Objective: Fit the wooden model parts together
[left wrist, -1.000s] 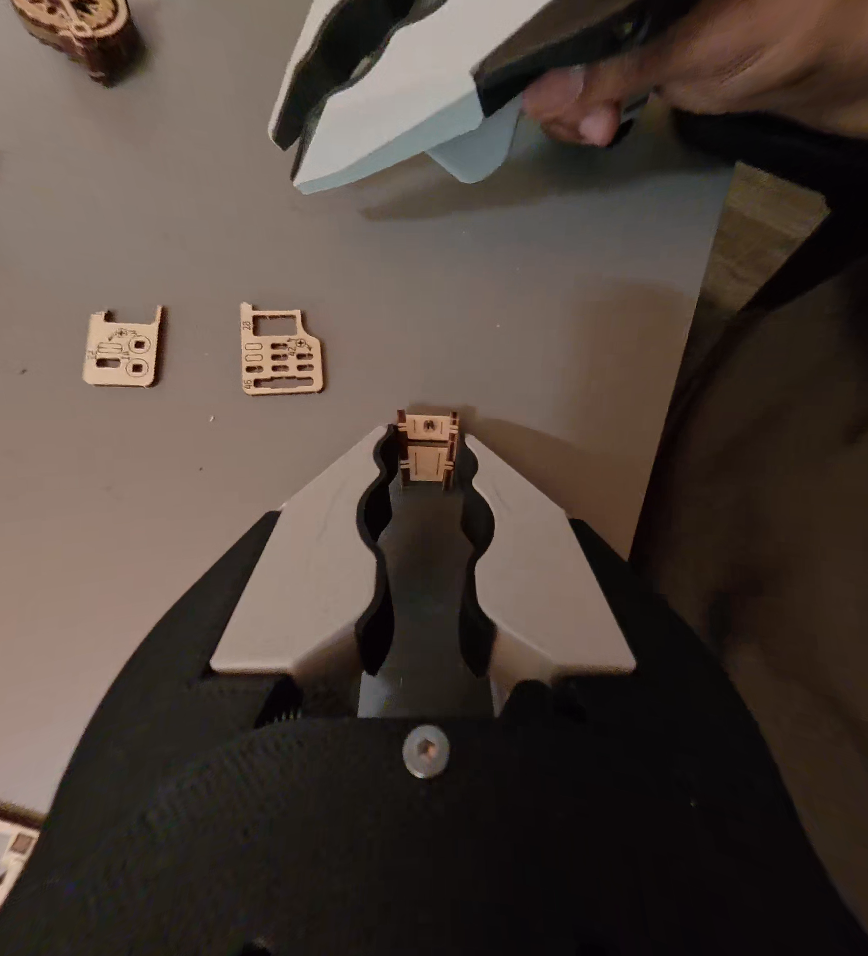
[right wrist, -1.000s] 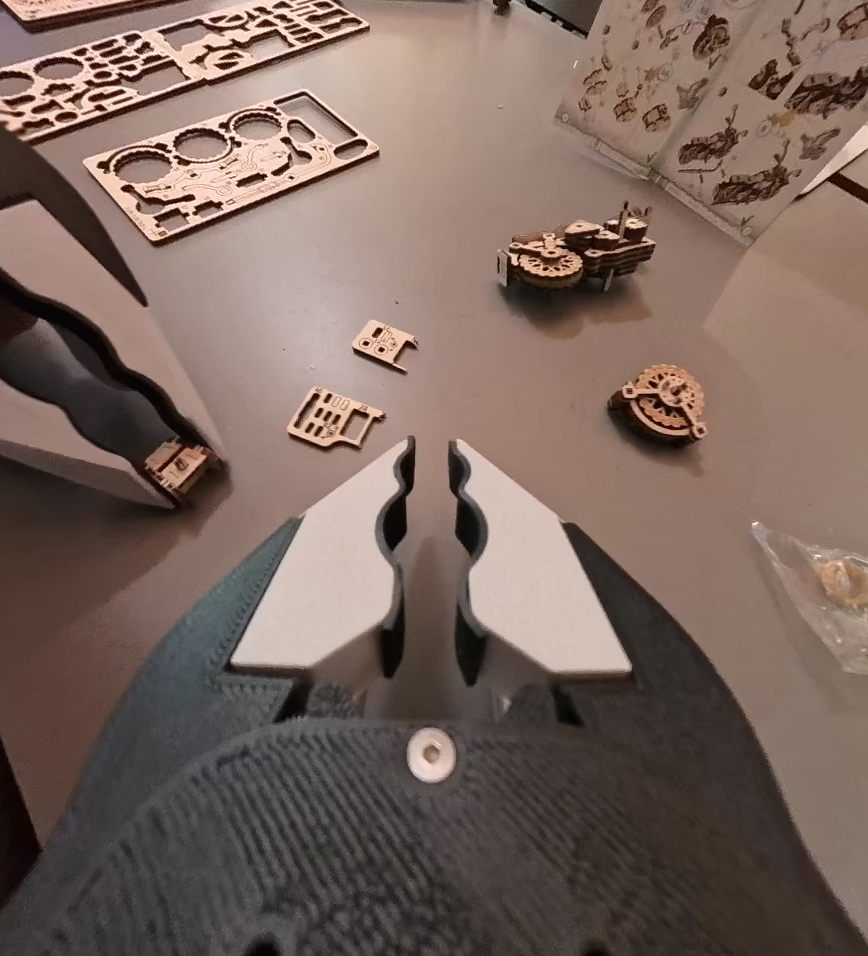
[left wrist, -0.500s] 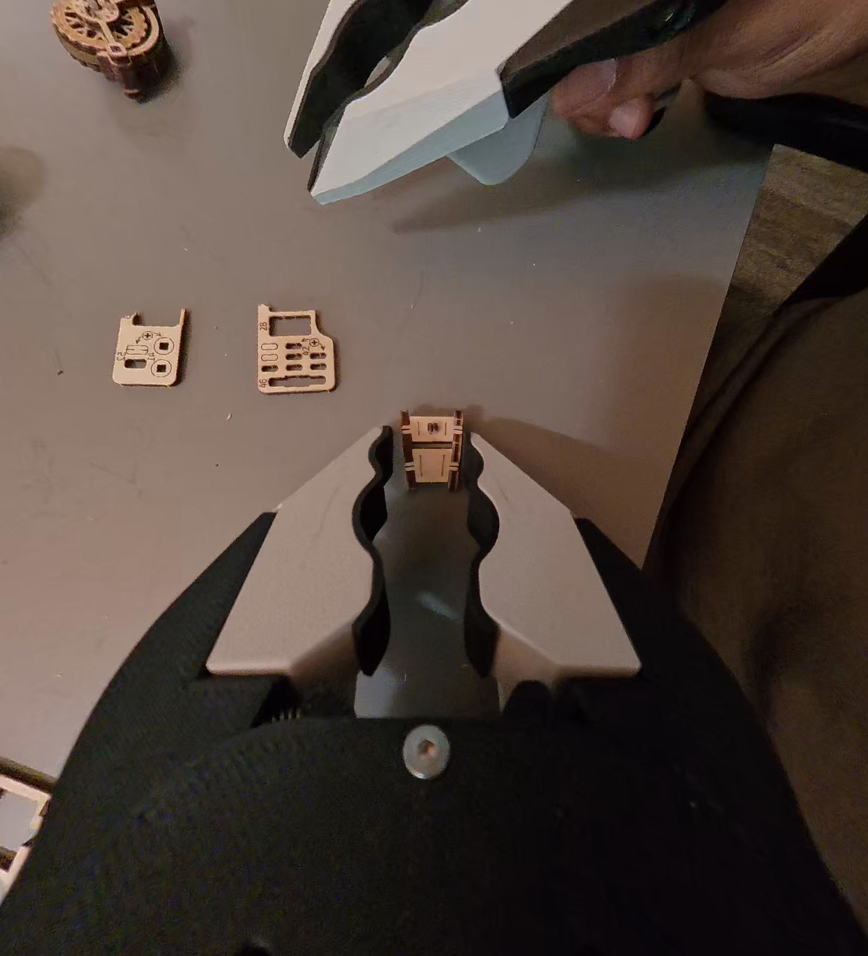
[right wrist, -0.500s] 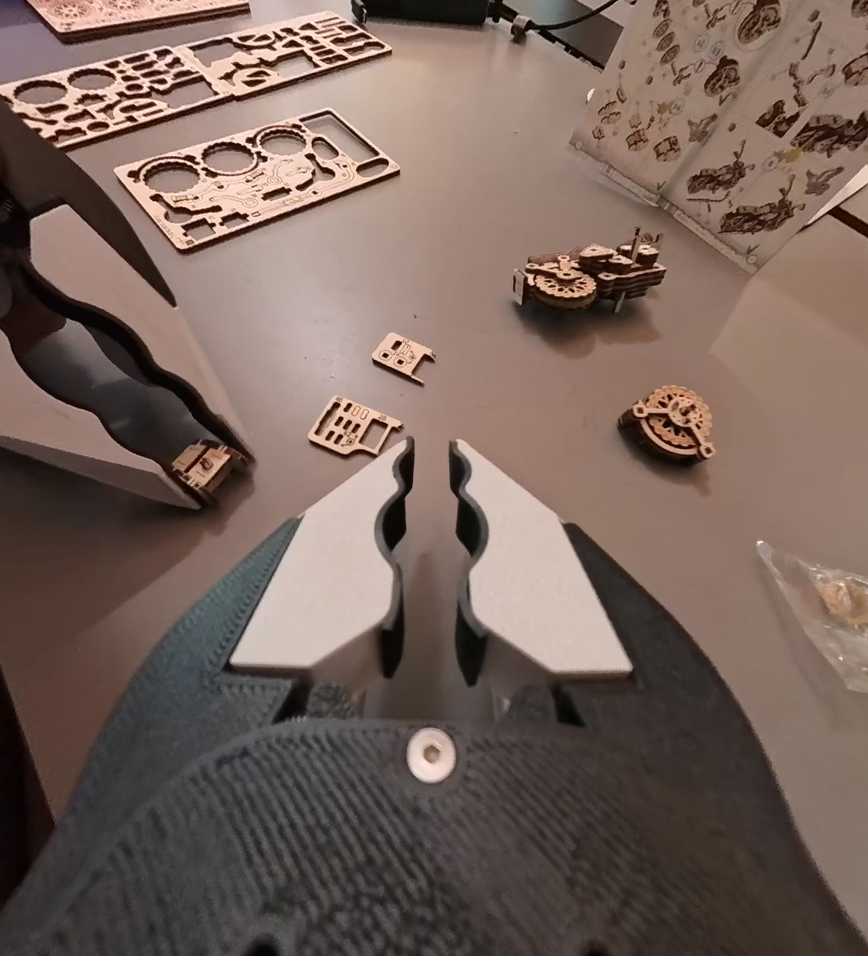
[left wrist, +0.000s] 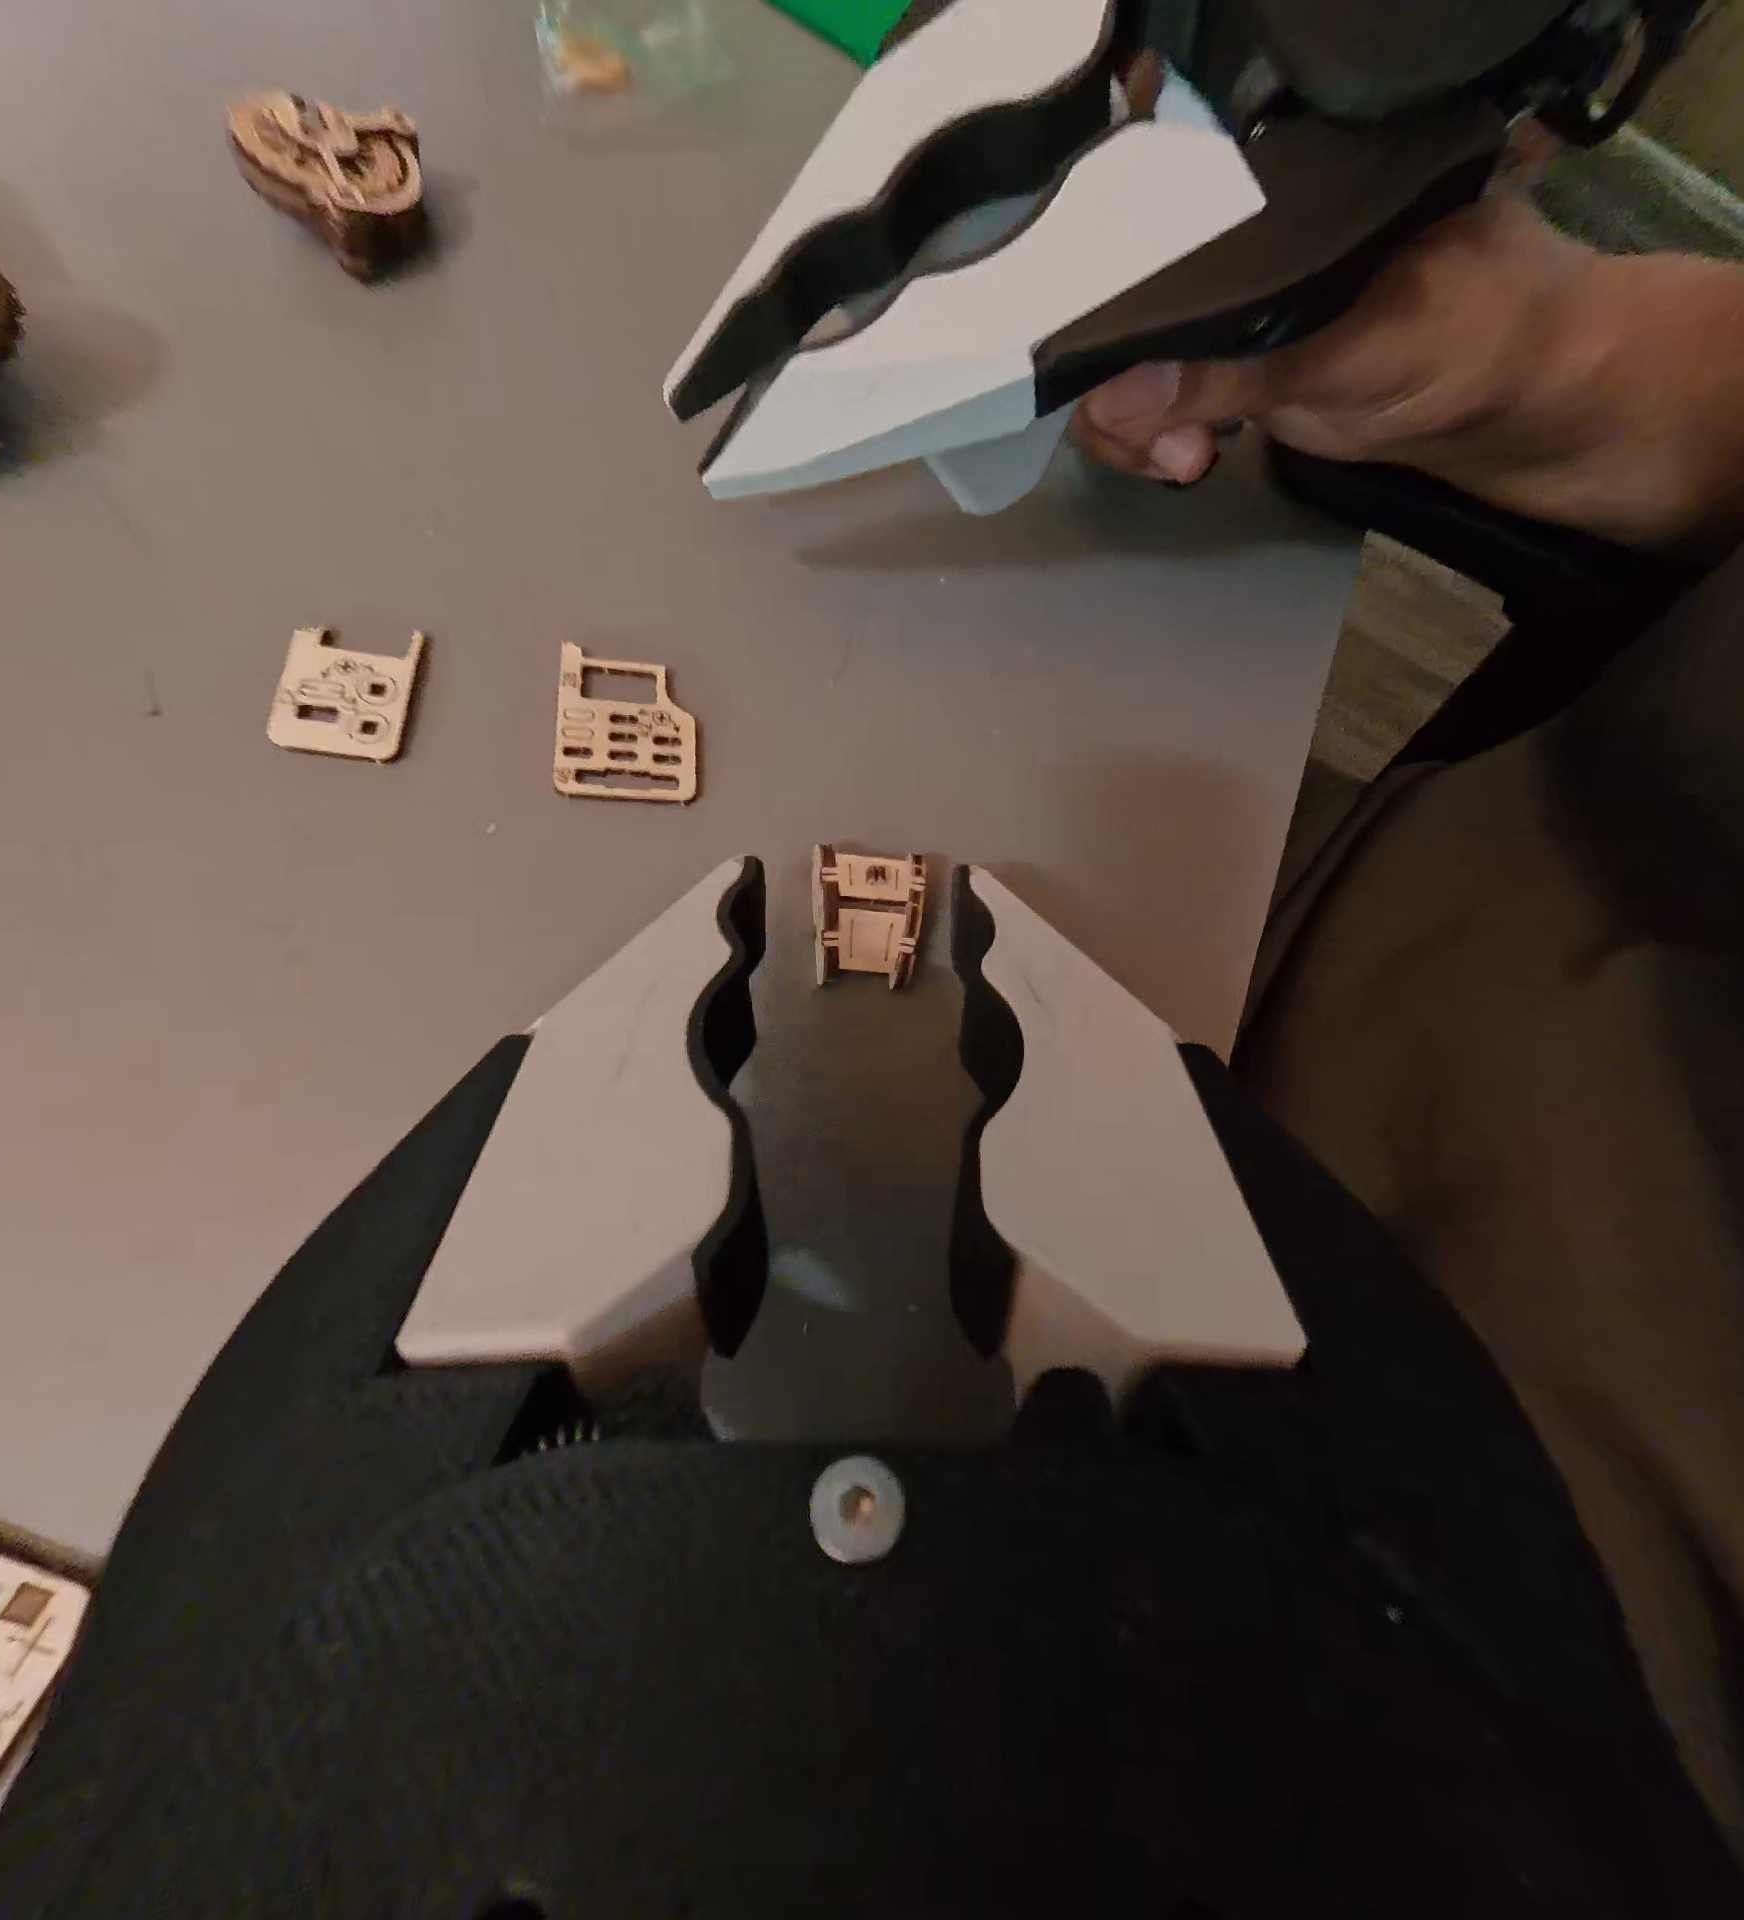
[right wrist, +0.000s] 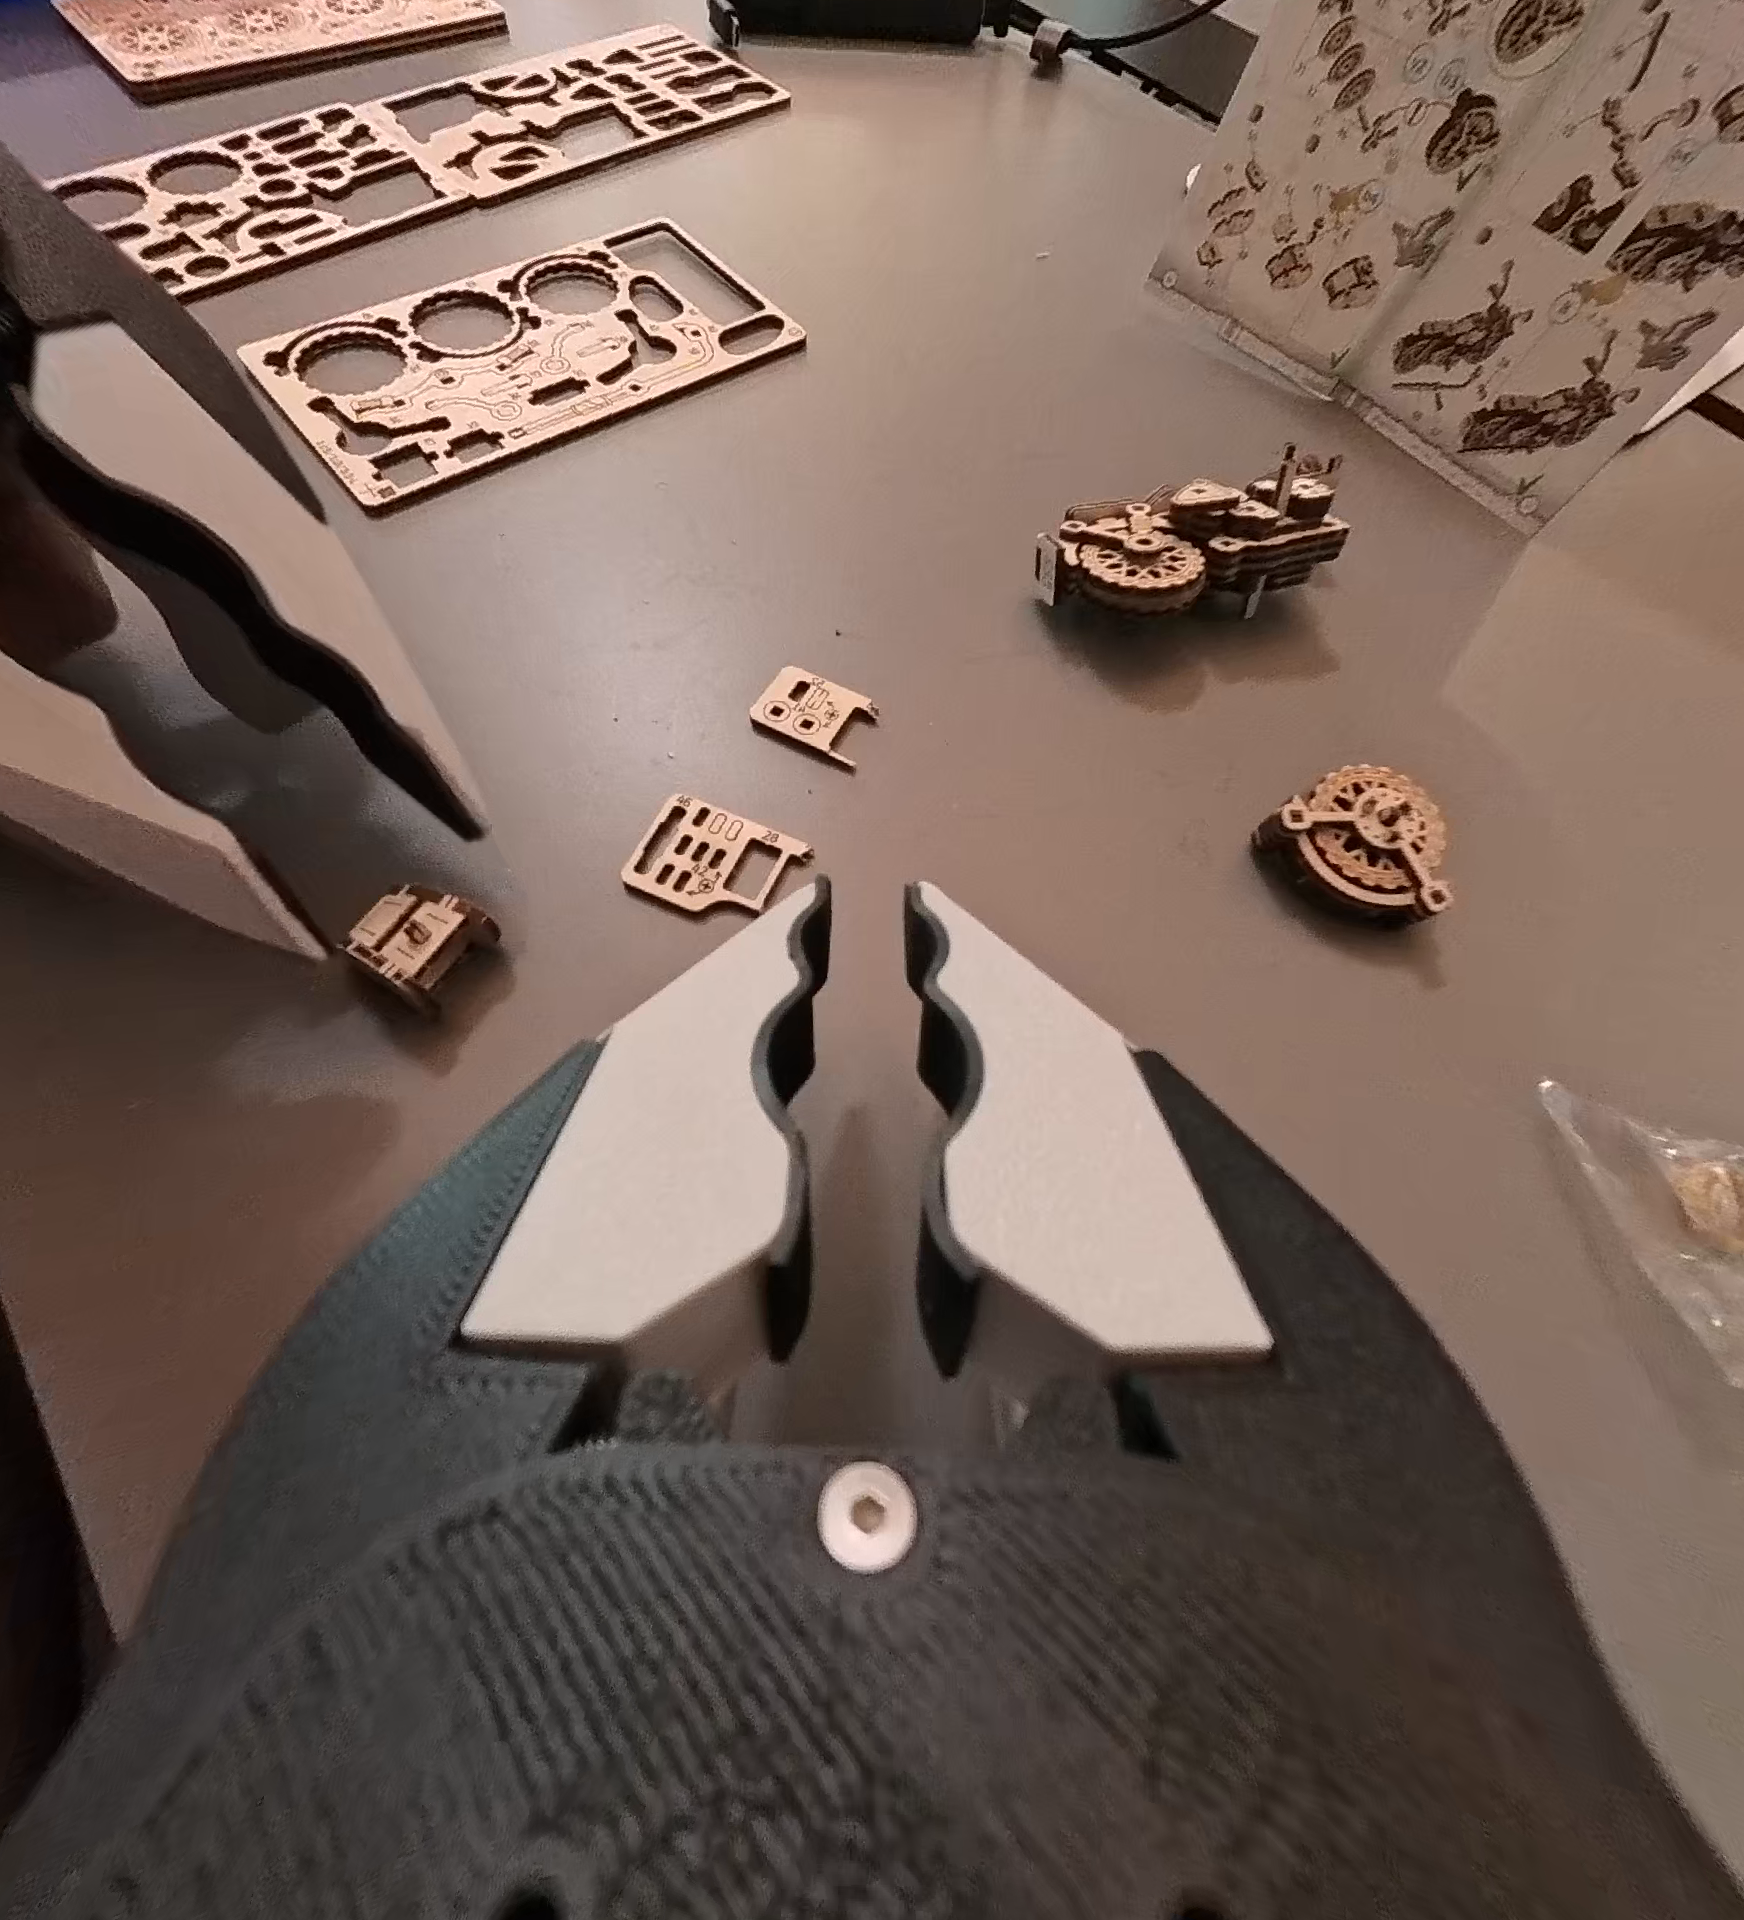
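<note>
A small wooden sub-assembly (left wrist: 868, 914) lies on the grey table between my left gripper's (left wrist: 857, 875) open fingertips, touching neither. It also shows in the right wrist view (right wrist: 419, 940), just under the left gripper (right wrist: 400, 888). A flat slotted wooden plate (left wrist: 625, 740) (right wrist: 712, 857) and a smaller flat plate (left wrist: 346, 694) (right wrist: 811, 715) lie further out. My right gripper (right wrist: 868, 896) hovers empty above the table with a narrow gap between its fingers, close behind the slotted plate. It also shows in the left wrist view (left wrist: 693, 442).
A round gear assembly (right wrist: 1351, 852) and a larger built assembly (right wrist: 1190, 545) stand to the right. Punched-out wooden sheets (right wrist: 525, 358) lie at the back left, a printed instruction sheet (right wrist: 1491, 208) at the back right, a plastic bag (right wrist: 1720, 1226) on the right. The table edge (left wrist: 1294, 883) is near the sub-assembly. My right fingertips sit around 10 cm from my left ones.
My left gripper has opened and let go of the small sub-assembly, which now rests on the table between the fingers. My right gripper has moved slightly but keeps the same narrow gap.
</note>
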